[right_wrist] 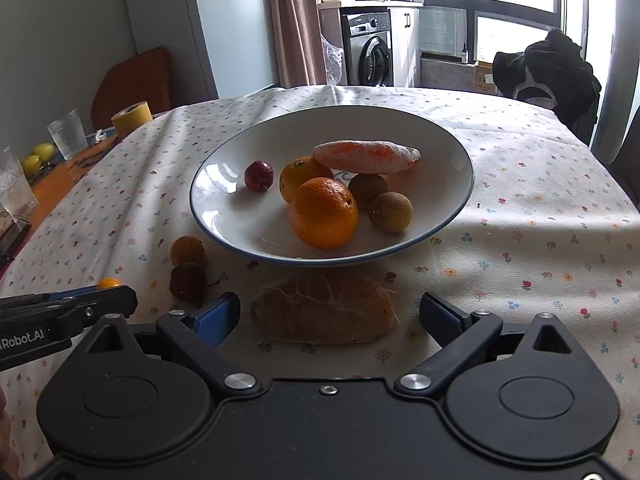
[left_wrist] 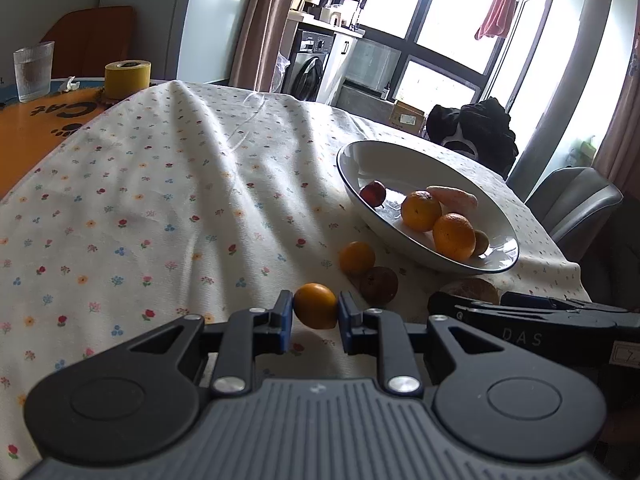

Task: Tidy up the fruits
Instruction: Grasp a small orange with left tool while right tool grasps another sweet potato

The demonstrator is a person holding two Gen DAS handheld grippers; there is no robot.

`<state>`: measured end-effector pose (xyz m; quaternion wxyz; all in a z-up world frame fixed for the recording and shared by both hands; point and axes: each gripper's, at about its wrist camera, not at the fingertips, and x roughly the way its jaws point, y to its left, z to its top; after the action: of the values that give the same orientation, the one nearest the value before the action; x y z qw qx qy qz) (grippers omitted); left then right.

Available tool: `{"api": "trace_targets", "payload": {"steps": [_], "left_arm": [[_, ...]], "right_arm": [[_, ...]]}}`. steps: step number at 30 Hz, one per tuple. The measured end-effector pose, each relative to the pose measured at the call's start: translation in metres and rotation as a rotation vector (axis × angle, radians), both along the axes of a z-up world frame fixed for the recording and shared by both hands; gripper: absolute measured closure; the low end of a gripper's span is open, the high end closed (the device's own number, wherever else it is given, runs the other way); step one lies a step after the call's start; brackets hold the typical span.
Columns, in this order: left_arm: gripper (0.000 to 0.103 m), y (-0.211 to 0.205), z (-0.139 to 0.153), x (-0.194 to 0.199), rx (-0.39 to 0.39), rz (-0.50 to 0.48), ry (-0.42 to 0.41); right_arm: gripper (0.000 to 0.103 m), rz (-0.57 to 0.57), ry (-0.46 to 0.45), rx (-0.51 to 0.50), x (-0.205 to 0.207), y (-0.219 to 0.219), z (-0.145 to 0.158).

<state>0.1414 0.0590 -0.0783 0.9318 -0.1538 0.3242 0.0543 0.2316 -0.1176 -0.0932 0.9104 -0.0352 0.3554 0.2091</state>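
Left gripper has a kumquat; right gripper is lined up on a peeled segment short of the bowl.

The left gripper [left_wrist: 315, 312] is clenched on a small kumquat [left_wrist: 315, 305], pinched between its blue pads [left_wrist: 285, 322] and apparently lifted just off the cloth [left_wrist: 160, 208], on the near left of the bowl [left_wrist: 424, 258]. The right gripper [right_wrist: 326, 312] is spread wide, its jaws flanking but not touching a peeled segment [right_wrist: 324, 309] that lies on the cloth just in front of the bowl. An orange fruit [right_wrist: 187, 250] and a dark fruit [right_wrist: 187, 281] also wait at the bowl's near-left rim; oranges, brown fruits and a red one already sit inside. Judged from this, the step in hand is carrying the kumquat over; next it wants lifting clear of the rim, then letting go above a bare patch of the bowl.
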Motion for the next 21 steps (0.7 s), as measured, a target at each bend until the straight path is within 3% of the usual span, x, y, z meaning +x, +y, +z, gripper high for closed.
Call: {"api": "trace_targets", "payload": {"steps": [5,7,21], "left_arm": [[0.081,0.005,-0.001,-0.002,-0.009,0.014,0.001],[0.081,0.005,-0.001,-0.003,-0.009,0.014,-0.001],[0.081,-0.004,0.010,-0.012,0.006,0.015,-0.029]], "right_arm": [[0.019,0.003,-0.028,-0.050,-0.005,0.008,-0.001],[0.031,0.016,-0.043,-0.063,-0.008,0.008,0.000],[0.035,0.021,-0.008,0.007,-0.016,-0.017,0.008]]}}
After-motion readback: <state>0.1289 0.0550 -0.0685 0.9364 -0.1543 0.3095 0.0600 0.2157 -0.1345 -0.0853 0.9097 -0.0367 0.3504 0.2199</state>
